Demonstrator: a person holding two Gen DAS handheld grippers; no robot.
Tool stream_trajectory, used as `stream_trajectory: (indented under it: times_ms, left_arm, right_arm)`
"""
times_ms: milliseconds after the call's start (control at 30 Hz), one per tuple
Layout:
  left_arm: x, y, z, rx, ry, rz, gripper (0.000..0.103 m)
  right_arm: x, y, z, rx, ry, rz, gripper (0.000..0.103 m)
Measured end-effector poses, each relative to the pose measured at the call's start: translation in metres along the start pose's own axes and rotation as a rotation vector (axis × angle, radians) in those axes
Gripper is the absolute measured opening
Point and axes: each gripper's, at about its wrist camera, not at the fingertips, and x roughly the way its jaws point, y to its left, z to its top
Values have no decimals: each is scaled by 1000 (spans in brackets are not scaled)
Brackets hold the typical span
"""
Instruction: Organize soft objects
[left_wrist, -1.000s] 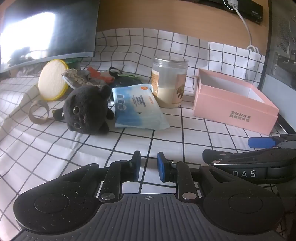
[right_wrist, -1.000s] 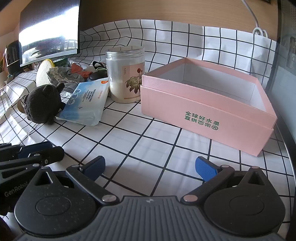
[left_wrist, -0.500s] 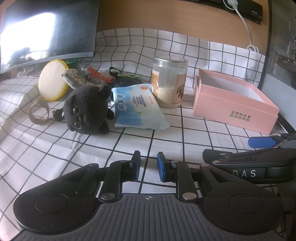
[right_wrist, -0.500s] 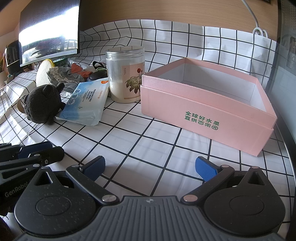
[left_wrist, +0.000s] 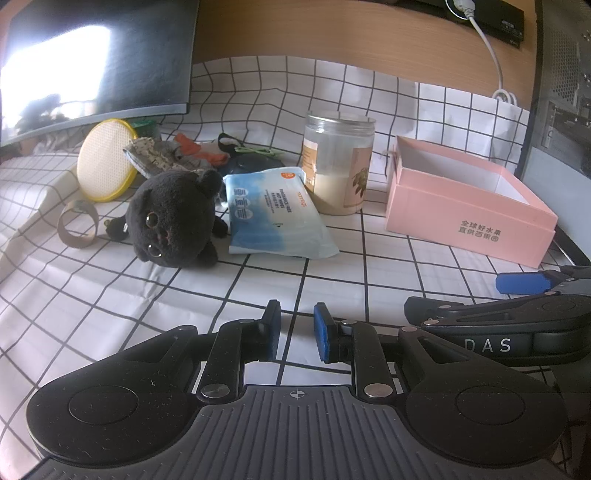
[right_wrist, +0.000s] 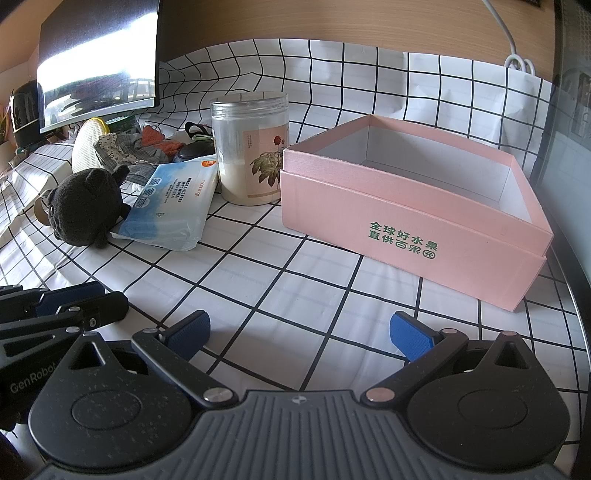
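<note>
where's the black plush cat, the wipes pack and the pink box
black plush cat (left_wrist: 173, 218), left wrist view, its face
wipes pack (left_wrist: 273, 214), left wrist view, printed front
pink box (right_wrist: 402, 218), right wrist view, front wall

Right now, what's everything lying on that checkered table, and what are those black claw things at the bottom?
Plush cat: one, black, left of centre, lying against the wipes.
Wet wipes pack: one, blue and white, flat, centre.
Jar: one, clear with floral label, behind the wipes.
Box: one, pink, open, nothing seen inside, right side.
Round mesh disc: one, yellow-rimmed, leaning at back left.
Cardboard ring: one, brown, left of the cat.
Cloth pile: several pieces, grey and orange, behind the cat.
Monitor: one, dark, back left.
Tablecloth: one, white with black grid.
Left gripper: black, blue pads, narrow gap, empty.
Right gripper: black, blue pads, wide open, empty.
</note>
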Motion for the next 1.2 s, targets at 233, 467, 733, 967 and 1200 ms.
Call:
stream_trajectory:
  times_ms: [233,467,733,967,1200]
  left_arm:
    - [0,0,0,2,0,1,22]
    - [0,3,0,4,0,3,22]
    - [-1,2,0,7,0,5,22]
    - [-1,3,0,10,1,7,22]
    - [1,0,0,13,0,8,22]
  right_arm:
    - [0,0,0,0,0,0,103]
    - [0,0,0,0,0,0,103]
    - [0,1,0,0,0,0,103]
    - [0,1,0,0,0,0,103]
    - [0,1,0,0,0,0,103]
